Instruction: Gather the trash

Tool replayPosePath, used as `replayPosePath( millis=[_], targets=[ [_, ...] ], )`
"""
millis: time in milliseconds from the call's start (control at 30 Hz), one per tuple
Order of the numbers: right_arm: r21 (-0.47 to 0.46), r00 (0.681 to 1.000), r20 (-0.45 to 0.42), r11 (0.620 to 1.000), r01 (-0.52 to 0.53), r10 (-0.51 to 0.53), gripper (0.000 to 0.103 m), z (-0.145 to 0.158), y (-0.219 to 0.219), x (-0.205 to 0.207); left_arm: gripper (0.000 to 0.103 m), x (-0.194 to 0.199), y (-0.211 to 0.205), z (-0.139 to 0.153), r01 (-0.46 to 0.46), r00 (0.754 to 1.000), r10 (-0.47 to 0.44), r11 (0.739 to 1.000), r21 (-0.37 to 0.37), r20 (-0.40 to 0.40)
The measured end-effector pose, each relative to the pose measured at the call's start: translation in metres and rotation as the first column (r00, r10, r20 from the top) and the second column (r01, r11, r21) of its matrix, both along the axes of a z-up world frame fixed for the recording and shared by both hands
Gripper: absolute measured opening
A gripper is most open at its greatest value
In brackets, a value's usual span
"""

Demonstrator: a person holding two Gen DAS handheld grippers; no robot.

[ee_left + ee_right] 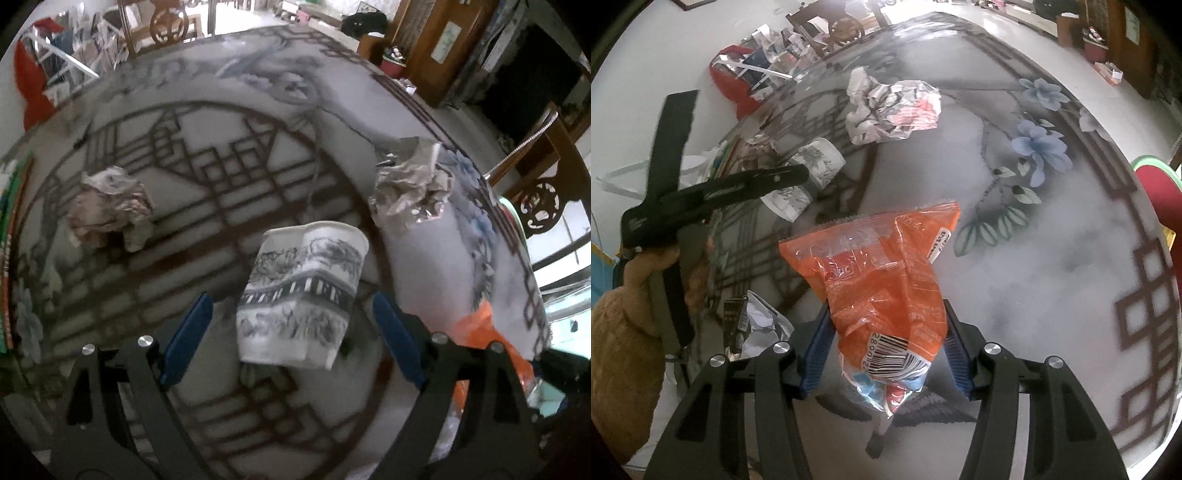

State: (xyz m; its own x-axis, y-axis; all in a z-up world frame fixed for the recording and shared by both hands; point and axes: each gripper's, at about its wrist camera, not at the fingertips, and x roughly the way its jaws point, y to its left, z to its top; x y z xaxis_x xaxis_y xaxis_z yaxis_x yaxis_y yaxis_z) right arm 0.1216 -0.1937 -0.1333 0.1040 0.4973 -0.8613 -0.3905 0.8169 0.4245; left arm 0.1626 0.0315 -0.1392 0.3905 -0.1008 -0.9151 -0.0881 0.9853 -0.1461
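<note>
A crushed paper cup (301, 295) with a grey print lies on its side on the patterned round table (184, 184). My left gripper (291, 332) is open, its blue fingers on either side of the cup with gaps. The cup also shows in the right wrist view (809, 173), partly behind the left gripper (738, 188). My right gripper (886, 354) is shut on an orange plastic snack bag (882, 277) and holds it above the table. The bag's edge shows in the left wrist view (484, 328).
Crumpled paper balls lie at the table's left (109, 206) and right (410, 188). A larger printed wad (892, 107) lies farther back. A torn wrapper (757, 325) lies near my right gripper. Wooden chairs (539, 199) stand around the table.
</note>
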Motion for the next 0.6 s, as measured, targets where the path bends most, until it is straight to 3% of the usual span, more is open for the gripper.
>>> replayPosePath(
  millis=[67,133,333,600],
  targets=[
    [-0.001,1.000,-0.003,1.000,0.006,-0.006,0.053,0.000,-0.003,0.001,0.085,0.003,-0.001,-0.005,0.001,1.000,-0.001,1.000,0.007,-0.012],
    [0.001,1.000,-0.001,1.000,0.010,-0.010,0.053,0.001,-0.006,0.003,0.071,0.006,-0.002,-0.012,-0.001,0.999,0.001,1.000,0.003,-0.036],
    [0.011,1.000,0.021,1.000,0.010,-0.011,0.054,0.009,-0.011,0.007,0.068,-0.004,0.004,-0.013,-0.067,0.998,0.067,0.997,-0.023,-0.014],
    [0.042,0.996,0.089,0.999,0.017,-0.020,0.053,0.035,-0.019,0.014,0.068,-0.045,-0.008,0.045,-0.131,0.982,0.137,0.990,-0.053,0.128]
  ],
)
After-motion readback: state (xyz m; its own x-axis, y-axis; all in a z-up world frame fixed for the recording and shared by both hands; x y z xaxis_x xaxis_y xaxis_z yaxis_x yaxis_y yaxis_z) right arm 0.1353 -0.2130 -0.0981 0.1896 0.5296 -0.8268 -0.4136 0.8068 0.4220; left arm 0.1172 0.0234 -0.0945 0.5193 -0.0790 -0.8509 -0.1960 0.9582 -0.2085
